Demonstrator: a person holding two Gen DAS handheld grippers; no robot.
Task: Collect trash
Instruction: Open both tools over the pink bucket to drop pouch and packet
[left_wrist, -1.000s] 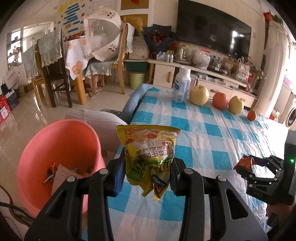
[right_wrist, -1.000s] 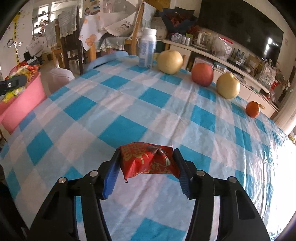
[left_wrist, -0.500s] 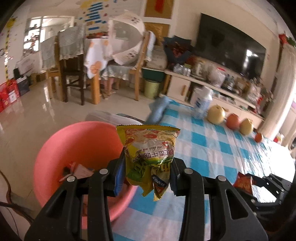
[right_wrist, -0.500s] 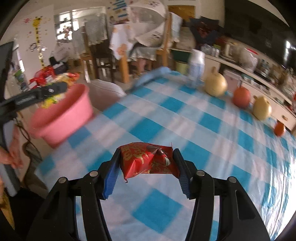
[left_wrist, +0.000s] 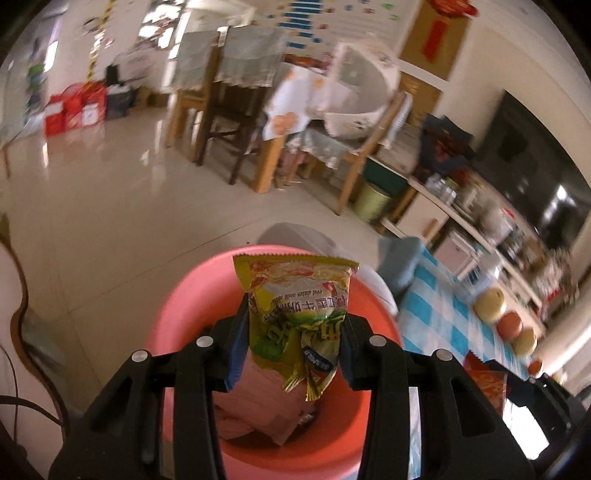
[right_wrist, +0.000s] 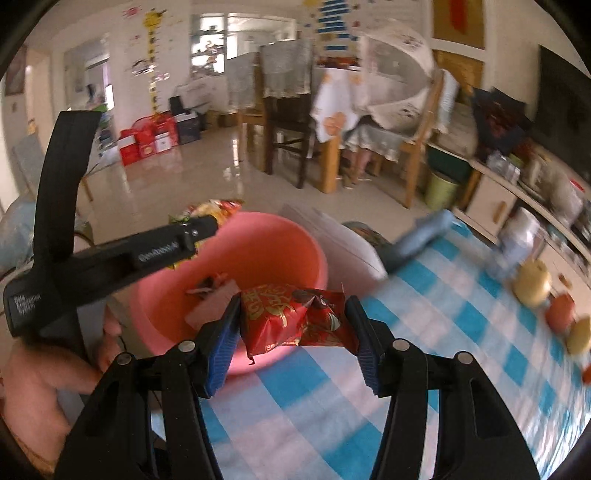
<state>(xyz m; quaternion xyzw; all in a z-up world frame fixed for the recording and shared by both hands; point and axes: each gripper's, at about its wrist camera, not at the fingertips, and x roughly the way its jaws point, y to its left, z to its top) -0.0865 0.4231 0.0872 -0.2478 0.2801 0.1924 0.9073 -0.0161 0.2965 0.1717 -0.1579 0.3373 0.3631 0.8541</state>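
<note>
A yellow-green snack wrapper (left_wrist: 295, 317) is pinched between the jaws of the left gripper (left_wrist: 291, 339) and held directly above the pink bin (left_wrist: 177, 314), apparently for dropping. A crumpled red wrapper (right_wrist: 291, 317) is clamped in the right gripper (right_wrist: 291, 332), held over the checked tablecloth (right_wrist: 424, 332) beside the bin's rim.

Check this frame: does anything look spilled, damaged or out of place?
Nothing stands out. The yellow-green snack bag and the red wrapper are each clamped in a gripper by the pink bin, which already holds scraps. Fruit sits on the checked tablecloth.
</note>
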